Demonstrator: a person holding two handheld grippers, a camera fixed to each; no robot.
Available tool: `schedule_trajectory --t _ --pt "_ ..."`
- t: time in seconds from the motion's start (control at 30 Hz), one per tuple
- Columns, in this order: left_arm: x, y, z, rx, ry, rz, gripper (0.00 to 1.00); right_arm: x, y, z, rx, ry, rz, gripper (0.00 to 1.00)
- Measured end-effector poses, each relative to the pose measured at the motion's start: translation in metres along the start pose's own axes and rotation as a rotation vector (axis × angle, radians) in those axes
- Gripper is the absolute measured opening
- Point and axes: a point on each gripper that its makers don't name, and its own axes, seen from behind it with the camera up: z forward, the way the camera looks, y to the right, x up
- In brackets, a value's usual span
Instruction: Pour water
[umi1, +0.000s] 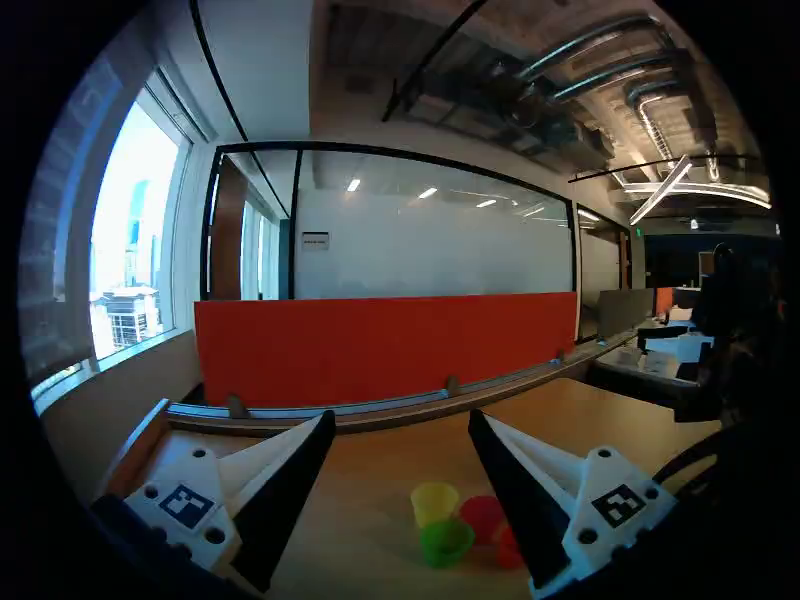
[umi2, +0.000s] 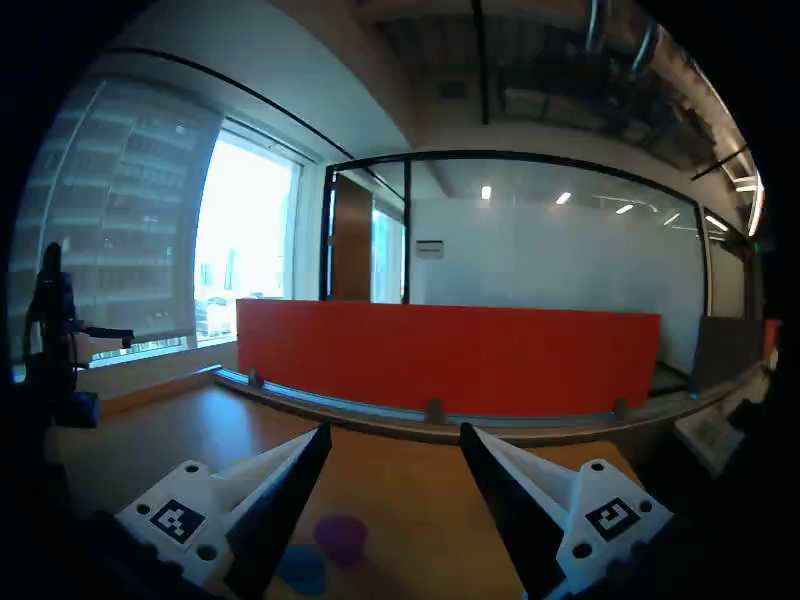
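Hovering above the table (umi1: 400, 460), the left tongs (umi1: 400, 415) stand spread, pinching nothing; at 6 o'clock between their fingers sit a green cup (umi1: 445, 542), a red cup (umi1: 482, 515) and a yellow cup (umi1: 433, 500), bunched close together; in the right gripper view the right tongs (umi2: 393, 430) are likewise spread and empty, with a blue cup (umi2: 300, 568) at 7 o'clock and a purple cup (umi2: 342, 537) just beside it; farther off at 12 o'clock an orange divider (umi1: 385, 345) spans the table's far edge; a window (umi1: 135, 230) glows at 9 o'clock.
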Motion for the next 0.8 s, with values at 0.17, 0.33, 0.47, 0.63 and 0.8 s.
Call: schedule_trajectory --t 0.17,0.33,0.47,0.63,0.8 --pt "0.005 0.019 0.001 -0.100 0.004 -0.040 0.99 0.006 -0.022 0.001 0.107 0.001 0.003 1.00" --pt "0.003 0.031 0.001 -0.168 -0.009 -0.066 0.99 0.009 -0.040 0.000 0.195 -0.010 0.014 1.00" --pt "0.002 0.035 0.001 -0.199 -0.019 -0.055 0.99 0.007 -0.049 0.001 0.243 -0.026 0.016 1.00" --pt "-0.004 0.038 0.001 -0.222 -0.044 -0.020 0.99 0.005 -0.059 0.000 0.287 -0.053 -0.005 1.00" --pt "-0.009 0.042 0.001 -0.257 -0.072 0.011 0.99 -0.004 -0.068 -0.002 0.336 -0.105 -0.037 1.00"
